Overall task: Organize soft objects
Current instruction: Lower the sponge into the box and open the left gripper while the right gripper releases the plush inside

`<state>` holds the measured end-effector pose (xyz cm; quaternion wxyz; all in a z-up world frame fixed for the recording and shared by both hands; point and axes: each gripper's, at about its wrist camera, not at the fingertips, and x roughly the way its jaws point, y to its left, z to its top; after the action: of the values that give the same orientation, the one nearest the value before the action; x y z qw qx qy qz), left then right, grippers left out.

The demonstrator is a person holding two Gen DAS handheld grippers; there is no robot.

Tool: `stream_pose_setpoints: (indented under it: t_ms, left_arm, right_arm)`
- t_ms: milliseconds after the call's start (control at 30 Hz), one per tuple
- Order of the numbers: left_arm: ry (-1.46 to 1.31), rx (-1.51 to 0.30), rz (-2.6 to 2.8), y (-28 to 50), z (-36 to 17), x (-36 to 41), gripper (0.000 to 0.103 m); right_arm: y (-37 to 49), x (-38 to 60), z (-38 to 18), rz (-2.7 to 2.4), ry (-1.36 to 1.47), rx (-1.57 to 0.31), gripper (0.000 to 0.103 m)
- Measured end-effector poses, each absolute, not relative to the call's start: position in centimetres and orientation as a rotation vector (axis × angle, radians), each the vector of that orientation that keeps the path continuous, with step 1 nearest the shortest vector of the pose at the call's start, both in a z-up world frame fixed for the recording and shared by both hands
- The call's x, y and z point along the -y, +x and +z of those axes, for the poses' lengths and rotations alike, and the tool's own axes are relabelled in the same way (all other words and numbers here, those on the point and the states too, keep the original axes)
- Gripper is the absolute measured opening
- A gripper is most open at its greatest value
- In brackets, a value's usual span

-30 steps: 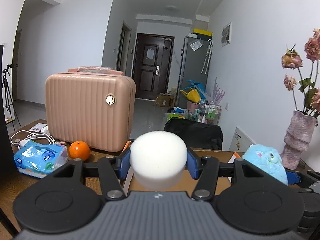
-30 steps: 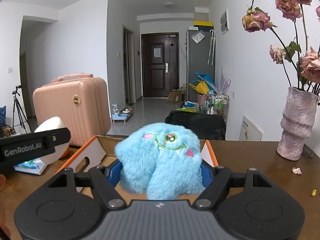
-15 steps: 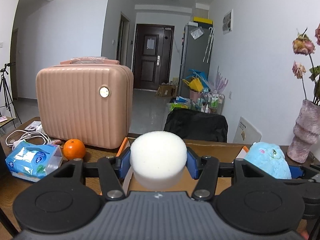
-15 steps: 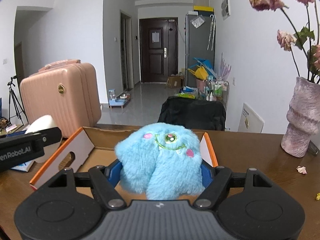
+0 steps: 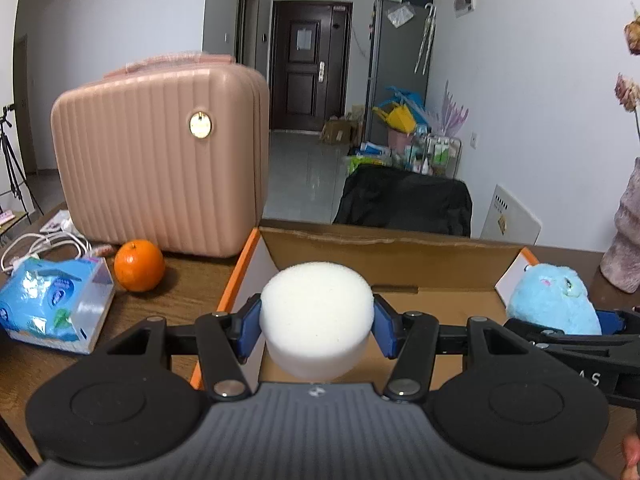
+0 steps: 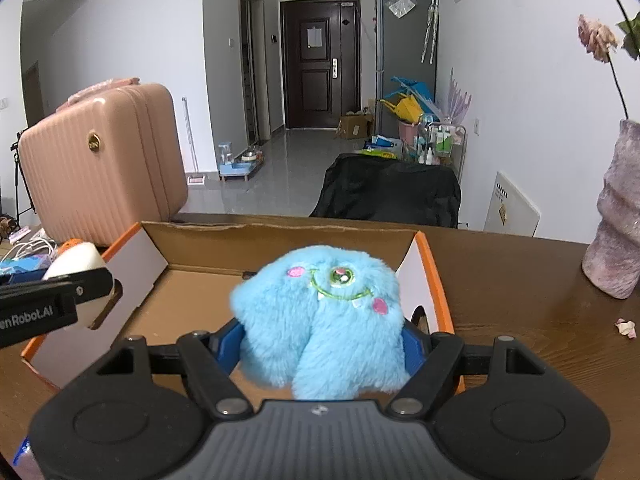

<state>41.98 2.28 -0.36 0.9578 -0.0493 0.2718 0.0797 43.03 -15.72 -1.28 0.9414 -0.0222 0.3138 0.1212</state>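
A round white sponge (image 5: 316,316) sits squeezed between the blue pads of my left gripper (image 5: 317,330), which is shut on it over the left end of the open cardboard box (image 5: 392,256). A fluffy blue one-eyed plush toy (image 6: 320,320) is clamped in my right gripper (image 6: 322,340), held above the box floor (image 6: 192,304) near its right end. From the left wrist view the plush toy (image 5: 554,300) and the right gripper show at the right. From the right wrist view the sponge (image 6: 78,266) and the left gripper's body show at the left.
A pink ribbed suitcase (image 5: 160,156) stands on the wooden table behind an orange (image 5: 139,266) and a blue tissue pack (image 5: 50,304), with white cables (image 5: 36,248) at far left. A textured vase (image 6: 616,216) with dried roses stands right of the box. A black chair (image 6: 388,188) stands behind the table.
Both grippers have moved forward and down toward the box, each still holding its object. The box interior now fills more of both views, and the camera angles have tipped downward.
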Motion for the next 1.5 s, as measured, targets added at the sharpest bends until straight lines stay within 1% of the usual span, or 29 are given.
stream_pose_setpoints:
  t_ms: [100, 200, 233, 267, 333, 367, 433, 500, 567, 600, 1033, 1500]
  left_arm:
    - [-0.103, -0.576, 0.167, 42.4, -0.9, -2.6, 0.056]
    - [-0.108, -0.589, 0.147, 42.5, -1.0, -2.6, 0.058]
    - [-0.108, -0.589, 0.144, 42.4, -1.0, -2.6, 0.059]
    - [-0.105, -0.586, 0.144, 42.3, -1.0, -2.5, 0.062]
    - [-0.104, -0.580, 0.147, 42.2, -0.9, -2.4, 0.072]
    - [-0.105, -0.577, 0.154, 42.1, -0.8, -2.4, 0.077]
    - [-0.099, -0.566, 0.166, 42.0, -0.7, -2.4, 0.079]
    - [-0.104, -0.562, 0.172, 41.9, -0.5, -2.5, 0.093]
    - [-0.099, -0.548, 0.202, 41.7, -0.3, -2.5, 0.100]
    - [-0.096, -0.541, 0.215, 41.7, -0.2, -2.5, 0.103]
    - [-0.131, -0.516, 0.211, 40.5, 0.7, -2.9, 0.103]
    - [-0.116, -0.474, 0.194, 36.6, 1.1, -3.4, 0.103]
  right_arm:
    - [43.5, 15.6, -1.8, 0.246, -0.047, -0.655, 0.075]
    - [43.6, 15.5, -2.0, 0.237, -0.050, -0.665, 0.077]
    - [43.7, 15.5, -2.1, 0.236, -0.051, -0.667, 0.080]
    - [43.7, 15.5, -2.1, 0.235, -0.049, -0.666, 0.082]
    - [43.8, 15.5, -1.9, 0.230, -0.039, -0.659, 0.089]
    - [43.8, 15.6, -1.8, 0.228, -0.033, -0.654, 0.090]
    - [43.6, 15.9, -1.7, 0.224, -0.018, -0.645, 0.092]
    - [43.6, 16.3, -1.6, 0.216, 0.001, -0.637, 0.094]
    - [43.4, 16.9, -1.4, 0.210, 0.017, -0.630, 0.099]
    - [43.3, 17.1, -1.3, 0.205, 0.024, -0.625, 0.101]
    - [41.8, 17.5, -0.4, 0.198, 0.044, -0.584, 0.103]
    - [36.1, 18.0, 0.4, 0.214, 0.005, -0.474, 0.103]
